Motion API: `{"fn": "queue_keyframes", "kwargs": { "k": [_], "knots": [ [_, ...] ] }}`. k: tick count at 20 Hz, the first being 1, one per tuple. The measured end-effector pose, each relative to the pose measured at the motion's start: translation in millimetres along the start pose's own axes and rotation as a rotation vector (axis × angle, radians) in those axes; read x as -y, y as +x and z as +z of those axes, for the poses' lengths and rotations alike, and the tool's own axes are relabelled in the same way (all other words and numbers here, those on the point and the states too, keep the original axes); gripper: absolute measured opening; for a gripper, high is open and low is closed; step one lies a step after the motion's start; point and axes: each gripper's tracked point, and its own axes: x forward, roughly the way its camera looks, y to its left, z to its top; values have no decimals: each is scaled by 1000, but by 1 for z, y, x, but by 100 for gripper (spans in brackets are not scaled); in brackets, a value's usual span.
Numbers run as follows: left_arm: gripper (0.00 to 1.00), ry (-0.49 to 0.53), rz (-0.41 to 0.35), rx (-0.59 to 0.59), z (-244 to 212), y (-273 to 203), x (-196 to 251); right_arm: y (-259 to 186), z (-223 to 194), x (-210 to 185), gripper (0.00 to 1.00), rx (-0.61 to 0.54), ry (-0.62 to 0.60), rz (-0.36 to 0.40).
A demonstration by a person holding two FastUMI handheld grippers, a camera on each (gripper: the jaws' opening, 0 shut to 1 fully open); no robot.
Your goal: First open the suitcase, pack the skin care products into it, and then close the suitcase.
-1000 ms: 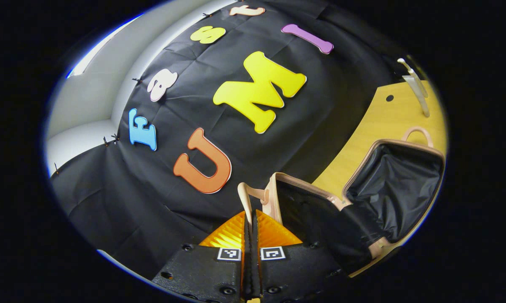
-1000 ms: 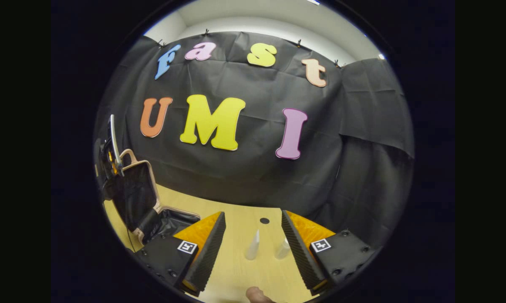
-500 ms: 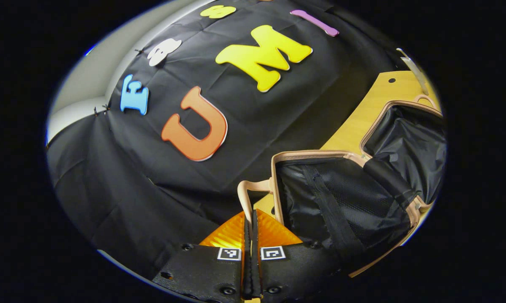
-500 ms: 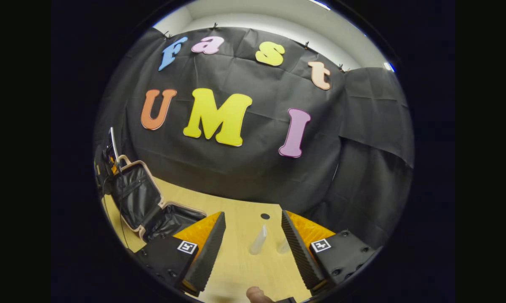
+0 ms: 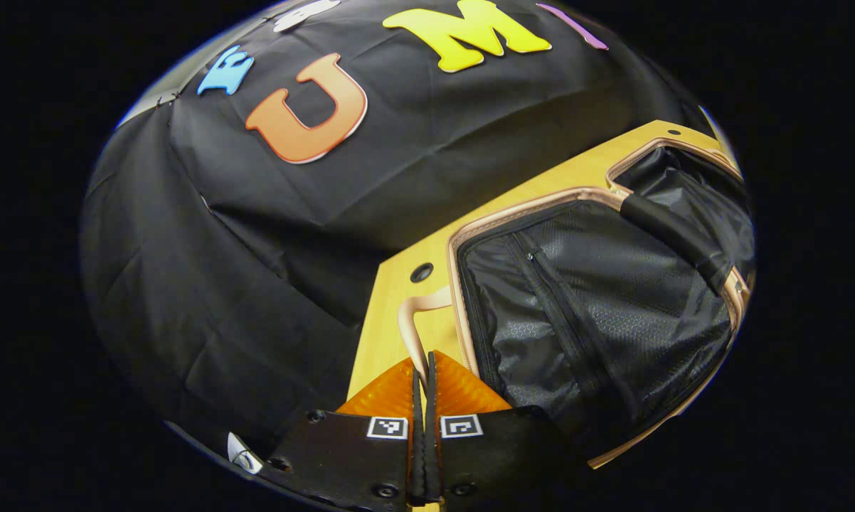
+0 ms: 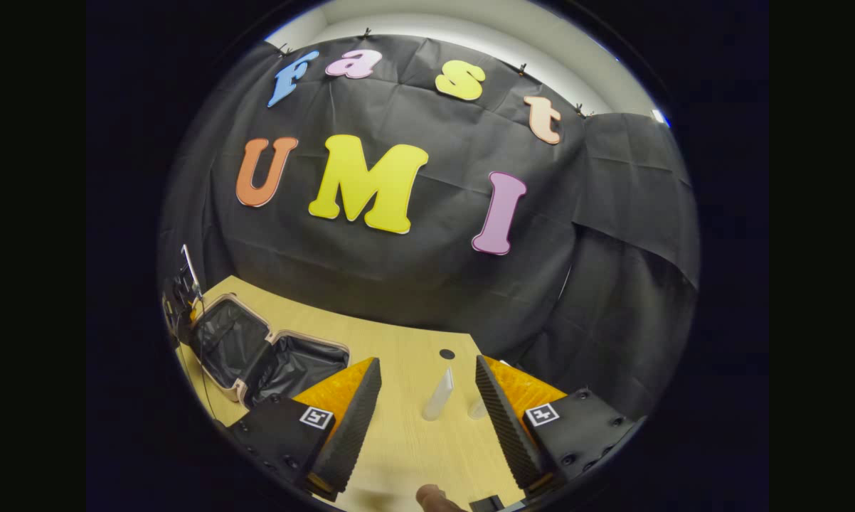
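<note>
Pinkish-beige suitcase [image 5: 598, 299] lies open on the wooden table [image 5: 392, 306], both halves down and showing black lining — the nearer half has a mesh zip pocket, the far half plain dark fabric. In the left gripper view the left gripper [image 5: 423, 398] has its fingers pressed together on the suitcase's curved handle [image 5: 413, 320], which sticks out from the near shell's edge over the tabletop. In the right gripper view the same suitcase [image 6: 257, 355] sits off to the left, near the table edge. The right gripper [image 6: 427, 412] is spread wide with nothing between the fingers, hanging over the table. Just ahead of it stand two small pale skin care bottles — a taller pointed bottle [image 6: 438, 395] and a shorter bottle [image 6: 479, 409] partly hidden behind the right-hand finger. A fingertip [image 6: 434, 496] pokes in at the bottom edge.
</note>
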Motion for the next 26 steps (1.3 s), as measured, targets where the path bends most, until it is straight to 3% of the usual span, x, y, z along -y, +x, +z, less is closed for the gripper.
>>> {"fn": "queue_keyframes", "kwargs": {
  "k": [5,10,11,12,15,18,20,26],
  "knots": [
    [3,-16,-48,-20,-20,8,7,-1,-7,2,78,-18,-9,-4],
    [9,-7,-38,-35,-19,9,8,-6,-17,9,78,-44,-13,-4],
    [11,2,7,-39,-18,9,0,-7,-19,10,79,-46,-14,4],
    [28,37,86,-40,-17,9,-16,-10,-21,12,79,-42,-22,8],
    [79,15,116,-43,-17,-7,-24,-12,-25,25,79,-26,-42,14],
    [90,-36,119,-70,-16,-26,-13,-9,-36,44,78,-35,-25,24],
    [98,-84,81,-69,-5,-40,5,-7,-43,59,80,-42,-14,26],
    [99,-83,-4,27,74,-87,89,9,-65,110,79,-69,21,43]
  ]
}}
